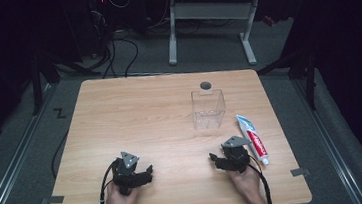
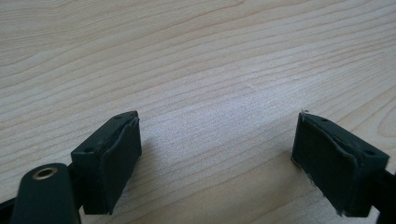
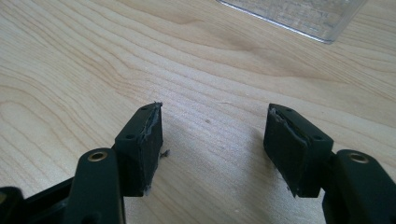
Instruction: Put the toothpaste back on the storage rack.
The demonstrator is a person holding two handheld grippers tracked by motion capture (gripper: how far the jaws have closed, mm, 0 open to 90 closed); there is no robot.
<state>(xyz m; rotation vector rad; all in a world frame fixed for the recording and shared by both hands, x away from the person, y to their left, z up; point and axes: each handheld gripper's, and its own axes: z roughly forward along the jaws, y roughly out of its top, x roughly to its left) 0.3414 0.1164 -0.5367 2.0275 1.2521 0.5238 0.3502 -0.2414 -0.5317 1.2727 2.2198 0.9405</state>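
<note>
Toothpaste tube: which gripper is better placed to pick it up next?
Right. The right gripper sits beside the toothpaste tube, jaws open and empty. The left gripper, also open, is across the table, much farther from the tube.

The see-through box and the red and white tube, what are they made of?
The clear square box looks like hard, glossy plastic: you can see the wooden table through its thin walls, and its edges catch the light. It could be glass, but plastic seems likelier. The red and white toothpaste tube looks like soft, smooth printed plastic, flat at one end with a white cap.
</note>
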